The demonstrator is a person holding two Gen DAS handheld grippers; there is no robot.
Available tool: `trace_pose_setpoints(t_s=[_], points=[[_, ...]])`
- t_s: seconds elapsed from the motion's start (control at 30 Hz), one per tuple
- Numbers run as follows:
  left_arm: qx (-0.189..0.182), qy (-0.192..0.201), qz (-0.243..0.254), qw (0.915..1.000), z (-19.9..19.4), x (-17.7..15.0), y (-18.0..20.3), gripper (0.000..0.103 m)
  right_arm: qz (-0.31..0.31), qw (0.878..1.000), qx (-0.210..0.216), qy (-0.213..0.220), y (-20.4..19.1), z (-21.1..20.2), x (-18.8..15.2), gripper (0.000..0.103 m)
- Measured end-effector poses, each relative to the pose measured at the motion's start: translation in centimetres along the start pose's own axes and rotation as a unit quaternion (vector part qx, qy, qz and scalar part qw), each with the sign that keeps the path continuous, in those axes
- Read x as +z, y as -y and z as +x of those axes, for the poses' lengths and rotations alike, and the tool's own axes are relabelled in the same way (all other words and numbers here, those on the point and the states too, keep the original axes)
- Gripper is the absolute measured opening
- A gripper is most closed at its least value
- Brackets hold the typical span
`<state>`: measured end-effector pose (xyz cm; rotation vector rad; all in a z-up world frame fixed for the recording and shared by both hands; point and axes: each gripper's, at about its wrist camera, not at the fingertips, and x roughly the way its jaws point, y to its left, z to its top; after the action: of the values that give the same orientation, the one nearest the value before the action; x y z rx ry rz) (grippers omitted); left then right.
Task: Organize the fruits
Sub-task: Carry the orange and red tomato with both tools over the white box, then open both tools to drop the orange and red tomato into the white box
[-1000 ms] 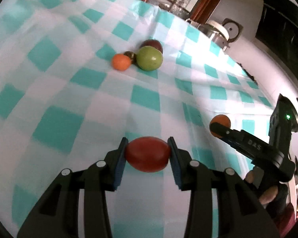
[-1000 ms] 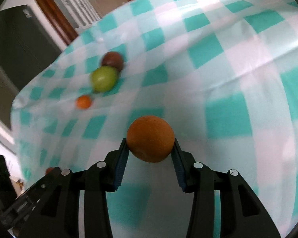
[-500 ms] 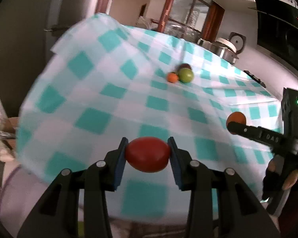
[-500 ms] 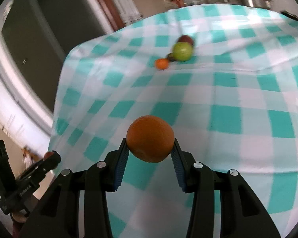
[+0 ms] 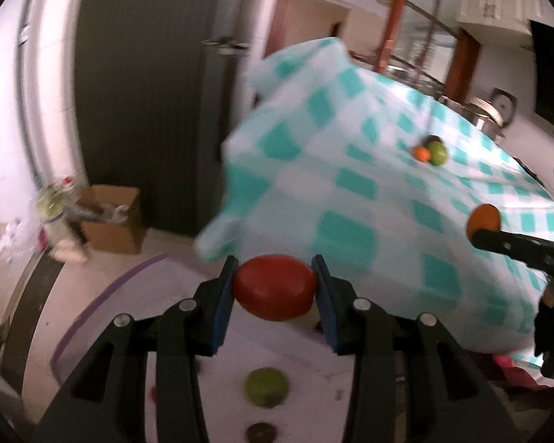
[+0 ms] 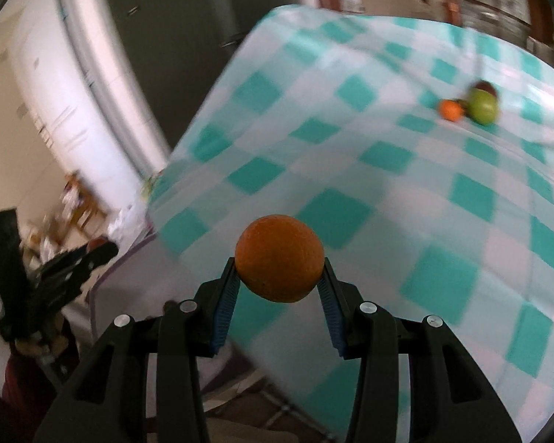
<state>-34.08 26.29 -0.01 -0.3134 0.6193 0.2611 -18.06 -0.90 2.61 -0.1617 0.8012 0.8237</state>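
Observation:
My left gripper [image 5: 275, 288] is shut on a red tomato [image 5: 275, 287], held past the table's near-left corner above a white surface [image 5: 188, 295]. On that surface below lie a green fruit [image 5: 266, 385] and a dark fruit [image 5: 261, 432]. My right gripper [image 6: 280, 277] is shut on an orange [image 6: 280, 263] over the checked tablecloth [image 6: 369, 170] near its edge. Far back on the cloth sit a small orange fruit [image 6: 450, 109], a green apple [image 6: 482, 106] and a dark red fruit [image 6: 484, 86]. The right gripper with its orange [image 5: 484, 218] shows at the right of the left wrist view.
A dark door [image 5: 147, 92] and white wall stand left of the table. A cardboard box [image 5: 110, 217] and clutter sit on the floor. The left gripper [image 6: 99, 248] and the hand holding it show at the lower left of the right wrist view.
Both grippers have swung back and leftward from over the table toward its near-left corner, each keeping its fruit. The fruit pile now looks far away, and the white surface with fruits has come into view.

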Motion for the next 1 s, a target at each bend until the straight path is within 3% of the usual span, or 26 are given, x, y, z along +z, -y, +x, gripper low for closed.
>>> trace_pose_setpoints(t_s=[0.17,0.33,0.5,0.57,0.7,0.87,1.0], points=[[0.048,-0.018,-0.008,0.9986,0.3,-1.1,-3.6,0.041,-0.082,0.996,0.032,-0.029,-5.6,2.3,-0.7,0.043],[0.109,-0.085,0.007,0.9904,2.6,-3.6,-6.5,0.041,-0.157,0.980,0.068,-0.100,-10.6,6.5,-3.0,0.043],[0.101,-0.176,-0.022,0.9789,6.3,-6.0,-10.2,0.041,-0.257,0.944,0.086,-0.187,-16.3,12.2,-6.7,0.043],[0.110,-0.200,-0.021,0.9734,7.8,-5.9,-11.3,0.041,-0.288,0.930,0.090,-0.209,-18.2,14.1,-8.1,0.043],[0.093,-0.232,-0.039,0.9674,10.4,-5.3,-12.8,0.041,-0.370,0.892,0.089,-0.244,-21.7,17.1,-11.7,0.043],[0.099,-0.273,-0.001,0.9569,14.0,-5.5,-12.4,0.041,-0.443,0.851,0.081,-0.270,-24.1,19.1,-15.5,0.043],[0.095,-0.296,0.033,0.9499,15.9,-6.7,-11.6,0.041,-0.472,0.833,0.071,-0.281,-25.2,20.5,-17.0,0.043]])
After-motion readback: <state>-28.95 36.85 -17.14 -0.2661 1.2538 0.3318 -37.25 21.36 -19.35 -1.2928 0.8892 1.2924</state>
